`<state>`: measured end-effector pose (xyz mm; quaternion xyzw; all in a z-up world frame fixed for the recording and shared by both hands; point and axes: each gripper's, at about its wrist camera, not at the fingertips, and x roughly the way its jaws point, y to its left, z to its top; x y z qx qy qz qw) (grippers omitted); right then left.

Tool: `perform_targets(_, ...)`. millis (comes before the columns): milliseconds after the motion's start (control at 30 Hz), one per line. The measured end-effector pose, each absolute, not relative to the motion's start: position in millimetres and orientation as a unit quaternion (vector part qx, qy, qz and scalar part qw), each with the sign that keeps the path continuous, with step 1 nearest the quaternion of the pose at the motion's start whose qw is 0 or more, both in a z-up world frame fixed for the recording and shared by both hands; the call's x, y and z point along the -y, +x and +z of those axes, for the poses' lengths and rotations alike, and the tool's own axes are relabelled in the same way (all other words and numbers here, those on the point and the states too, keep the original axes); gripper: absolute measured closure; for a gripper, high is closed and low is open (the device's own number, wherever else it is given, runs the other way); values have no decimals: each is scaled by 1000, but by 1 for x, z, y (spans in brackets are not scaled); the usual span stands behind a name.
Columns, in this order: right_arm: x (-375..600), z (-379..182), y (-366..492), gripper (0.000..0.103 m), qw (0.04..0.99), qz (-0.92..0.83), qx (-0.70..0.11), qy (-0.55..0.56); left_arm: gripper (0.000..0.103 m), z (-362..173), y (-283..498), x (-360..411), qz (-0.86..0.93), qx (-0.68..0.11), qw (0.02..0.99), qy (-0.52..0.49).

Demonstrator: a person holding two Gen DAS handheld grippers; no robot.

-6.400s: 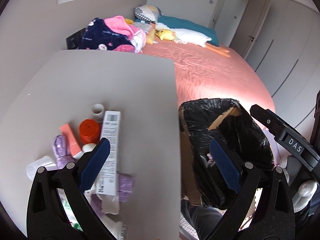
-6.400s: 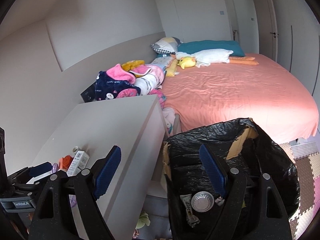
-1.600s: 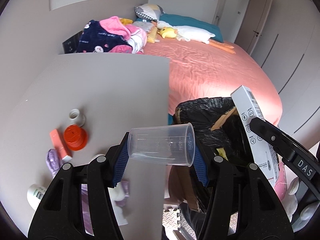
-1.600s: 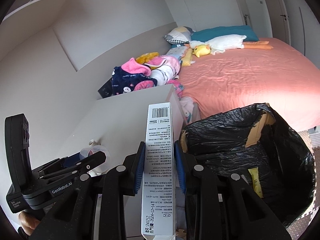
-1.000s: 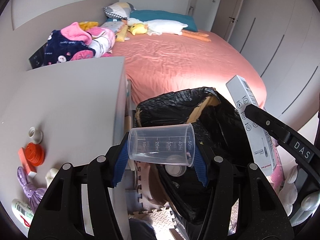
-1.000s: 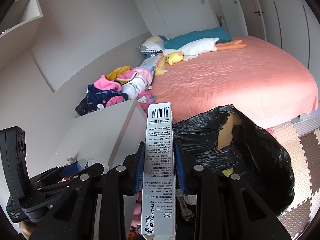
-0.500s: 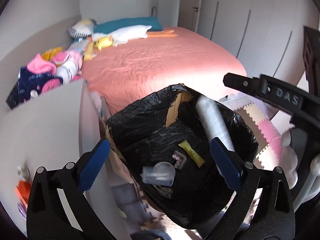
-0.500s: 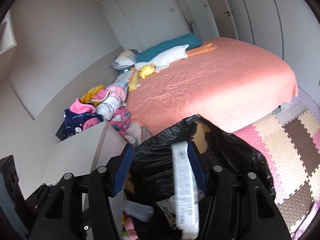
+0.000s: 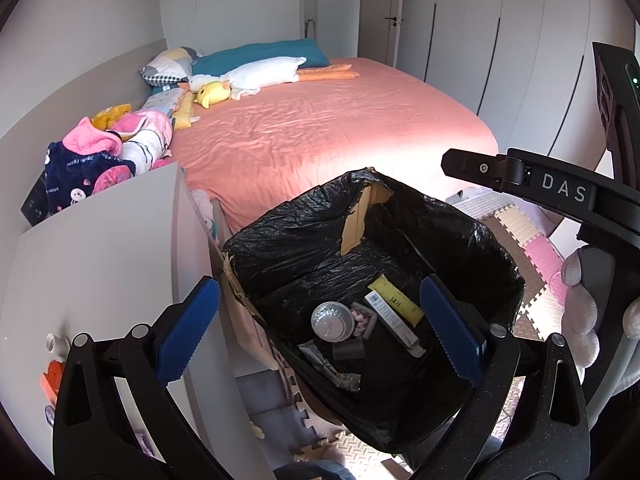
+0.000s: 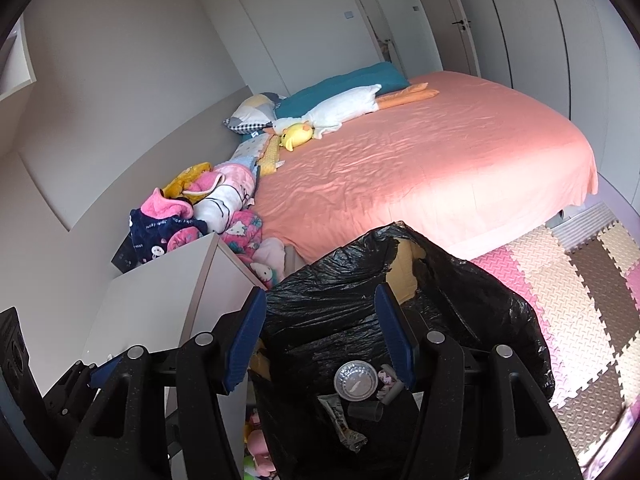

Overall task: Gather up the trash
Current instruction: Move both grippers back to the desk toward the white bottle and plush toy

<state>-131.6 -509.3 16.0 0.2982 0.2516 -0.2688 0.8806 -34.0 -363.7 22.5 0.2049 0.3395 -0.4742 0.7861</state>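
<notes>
Bin [image 9: 280,248]: foil cup [image 9: 332,320], carton [image 9: 390,324] | both tools spread, empty

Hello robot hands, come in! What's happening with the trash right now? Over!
Left gripper jaws just opened, empty. Right gripper jaws just opened, empty. Clear cup and long box lying in black trash bag. Nothing blocking.

Desk clutter [image 9: 54,372] cut off at left edge (items unidentifiable); bin [image 10: 460,280] bottom behind fingers [image 10: 394,336].
</notes>
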Motion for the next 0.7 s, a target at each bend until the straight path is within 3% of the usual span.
perform_targets(700, 429, 28, -89, 45, 912, -180, -277, 244, 6, 33, -20, 281, -408, -336, 830, 178)
